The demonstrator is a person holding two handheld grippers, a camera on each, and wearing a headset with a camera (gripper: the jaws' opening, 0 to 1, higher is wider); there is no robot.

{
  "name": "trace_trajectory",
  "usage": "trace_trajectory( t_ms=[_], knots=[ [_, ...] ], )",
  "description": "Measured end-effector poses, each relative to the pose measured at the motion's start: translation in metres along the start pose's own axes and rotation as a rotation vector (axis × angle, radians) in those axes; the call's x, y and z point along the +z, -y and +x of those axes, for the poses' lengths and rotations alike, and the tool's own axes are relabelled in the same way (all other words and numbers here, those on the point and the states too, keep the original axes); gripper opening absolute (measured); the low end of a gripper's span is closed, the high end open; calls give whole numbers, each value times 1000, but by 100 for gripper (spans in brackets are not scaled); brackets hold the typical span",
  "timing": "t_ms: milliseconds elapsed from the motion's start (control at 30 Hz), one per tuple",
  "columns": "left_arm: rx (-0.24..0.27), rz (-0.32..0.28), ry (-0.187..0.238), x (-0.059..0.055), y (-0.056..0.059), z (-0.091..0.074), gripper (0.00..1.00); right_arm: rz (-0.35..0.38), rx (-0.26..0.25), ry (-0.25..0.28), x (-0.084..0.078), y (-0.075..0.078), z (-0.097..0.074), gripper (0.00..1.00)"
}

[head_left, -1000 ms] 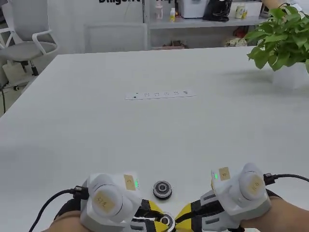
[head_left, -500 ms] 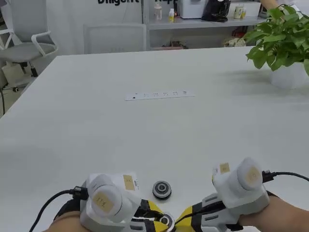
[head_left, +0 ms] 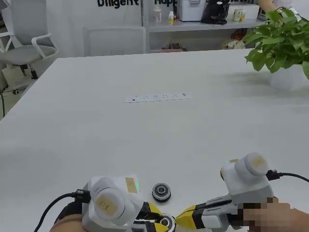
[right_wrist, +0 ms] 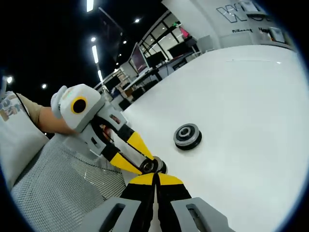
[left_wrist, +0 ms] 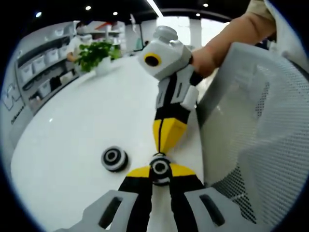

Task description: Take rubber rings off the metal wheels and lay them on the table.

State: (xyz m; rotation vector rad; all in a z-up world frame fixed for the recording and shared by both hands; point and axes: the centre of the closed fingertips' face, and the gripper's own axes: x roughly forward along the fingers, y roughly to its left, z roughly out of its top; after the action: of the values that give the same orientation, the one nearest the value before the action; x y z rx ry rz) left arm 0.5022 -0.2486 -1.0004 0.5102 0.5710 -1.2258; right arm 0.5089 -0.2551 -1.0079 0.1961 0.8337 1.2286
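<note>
Metal wheel (left_wrist: 160, 167), small, round and bright, is pinched between the yellow-tipped fingers of the left gripper (left_wrist: 160, 172) just above the near edge of a white tabletop (head_left: 96, 130). The right gripper (right_wrist: 154, 177) meets it head-on, fingers pressed together at the wheel's rim; whether they have caught any rubber is too small to tell. A second wheel (head_left: 161, 192) lies flat on the tabletop just beyond the two grippers and apart from both, a dark rubber ring (right_wrist: 188, 145) seated around it. The risk appears to lie in the pull. A thin band sitting snugly on a rim would likely resist, and the pointed fingers could slide off it without lifting it. A harder tug could twist the smooth, hard disc out of the left gripper's narrow hold. A dropped wheel would probably roll, and the tabletop's edge is close. A ring that lets go suddenly may spring away rather than be laid down. The wheels read as polished steel with concentric bearing-like circles at the hub, the rubber matte and black, the tabletop smooth and pale, and the fingers rigid black tapering to yellow tips.
</note>
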Motion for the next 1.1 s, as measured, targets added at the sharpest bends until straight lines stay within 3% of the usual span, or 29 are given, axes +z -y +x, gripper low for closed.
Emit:
trace_trajectory(
  t_ms=[633, 667, 700, 733, 767, 800, 1100],
  knots=[
    [2, -3, -13, -6, -5, 2, 12, -15, 45, -13, 1, -14, 6, 0],
    [3, -3, -11, -6, -5, 2, 12, -19, 137, 27, 8, -31, 7, 0],
    [11, 1, -10, -6, -5, 3, 12, 26, 179, 34, 10, -42, 7, 0],
    [1, 8, -25, -8, -4, 2, 12, -76, 99, -3, 7, -31, 7, 0],
    [9, -8, -16, -8, -5, 3, 12, -108, 133, -21, 5, -35, 6, 0],
    [8, -9, -13, -8, -6, 3, 12, -54, 128, -7, 6, -34, 8, 0],
    [6, -4, 4, -8, -8, 4, 13, -87, 74, 16, 5, -19, 4, 0]
  ],
)
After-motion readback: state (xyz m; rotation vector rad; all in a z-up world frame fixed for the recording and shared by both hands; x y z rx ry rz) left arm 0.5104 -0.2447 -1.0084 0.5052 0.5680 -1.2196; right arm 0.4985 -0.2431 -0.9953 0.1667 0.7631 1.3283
